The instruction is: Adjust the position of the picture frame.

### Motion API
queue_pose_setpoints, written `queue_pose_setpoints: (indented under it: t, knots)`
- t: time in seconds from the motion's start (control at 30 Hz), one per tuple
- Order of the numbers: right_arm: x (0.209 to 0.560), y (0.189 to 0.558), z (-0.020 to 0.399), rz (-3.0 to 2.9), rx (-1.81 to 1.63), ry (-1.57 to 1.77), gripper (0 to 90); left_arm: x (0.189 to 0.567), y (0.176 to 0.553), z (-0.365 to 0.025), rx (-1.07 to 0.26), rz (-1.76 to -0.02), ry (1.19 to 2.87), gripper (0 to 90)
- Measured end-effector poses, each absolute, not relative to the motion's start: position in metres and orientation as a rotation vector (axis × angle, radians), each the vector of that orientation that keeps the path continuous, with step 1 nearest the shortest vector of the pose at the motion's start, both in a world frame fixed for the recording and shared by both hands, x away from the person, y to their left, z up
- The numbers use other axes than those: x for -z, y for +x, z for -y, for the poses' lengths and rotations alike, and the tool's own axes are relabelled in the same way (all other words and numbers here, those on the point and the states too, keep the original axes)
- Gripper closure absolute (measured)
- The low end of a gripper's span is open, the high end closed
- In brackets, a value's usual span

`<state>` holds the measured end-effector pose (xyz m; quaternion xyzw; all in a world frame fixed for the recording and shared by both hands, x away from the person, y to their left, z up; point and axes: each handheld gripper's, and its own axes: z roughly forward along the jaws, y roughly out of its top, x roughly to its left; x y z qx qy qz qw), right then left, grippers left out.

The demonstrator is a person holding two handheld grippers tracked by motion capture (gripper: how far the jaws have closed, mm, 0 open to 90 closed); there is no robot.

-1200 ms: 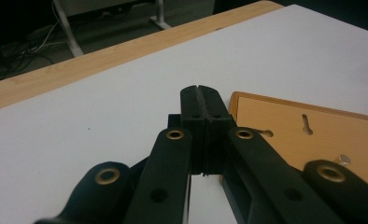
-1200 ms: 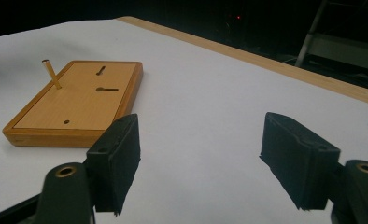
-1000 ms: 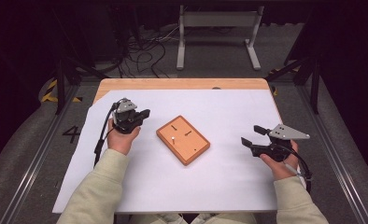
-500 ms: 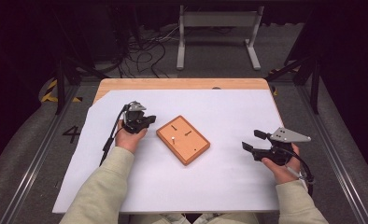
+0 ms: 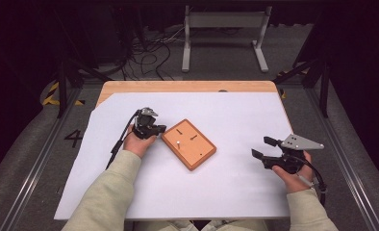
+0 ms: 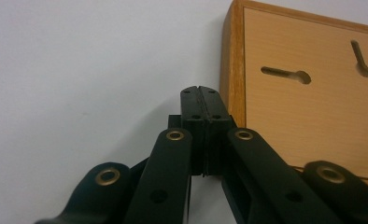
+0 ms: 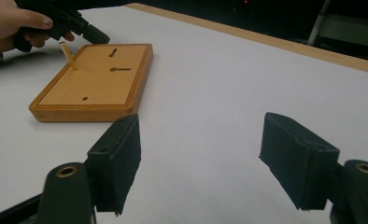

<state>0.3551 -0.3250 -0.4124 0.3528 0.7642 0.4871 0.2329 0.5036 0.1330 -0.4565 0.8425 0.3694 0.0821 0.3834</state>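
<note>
A flat wooden board (image 5: 188, 144) lies at an angle on the white sheet, with two keyhole slots (image 6: 285, 73) and a small hole in its top. A short wooden peg (image 7: 68, 56) stands tilted in the board near its left end. My left gripper (image 5: 157, 129) is shut with nothing between its pads (image 6: 201, 91), low over the sheet right beside the board's (image 6: 308, 107) left edge. My right gripper (image 5: 261, 147) is held well to the right of the board, jaws open and empty (image 7: 201, 154), facing the board (image 7: 93, 88).
A white sheet (image 5: 235, 110) covers most of the wooden table (image 5: 178, 86). Beyond the far edge stand a grey metal frame (image 5: 223, 29) and loose cables (image 5: 149, 53) on the dark floor. Each gripper trails a cable along the forearm.
My left hand has moved right and down, bringing its shut gripper up to the board's left edge. The right hand and the board have stayed in place.
</note>
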Motion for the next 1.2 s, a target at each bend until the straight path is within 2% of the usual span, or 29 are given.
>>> queue_pose_setpoints:
  t: [0.4,0.7,1.03,1.2]
  knots:
    - [0.412,0.356,0.323,-2.118,-1.346,0.961,29.5,0.459,0.505,-0.138,-0.149,-0.935,2.143,90.0]
    - [0.411,0.356,0.321,-2.128,-1.35,0.957,29.5,0.454,0.487,-0.127,-0.125,-0.867,2.232,90.0]
    - [0.409,0.357,0.32,-2.137,-1.352,0.951,29.6,0.454,0.454,-0.116,-0.033,-0.778,2.287,90.0]
    - [0.409,0.357,0.318,-2.164,-1.344,0.951,36.0,0.454,0.44,-0.105,-0.017,-0.701,2.316,90.0]
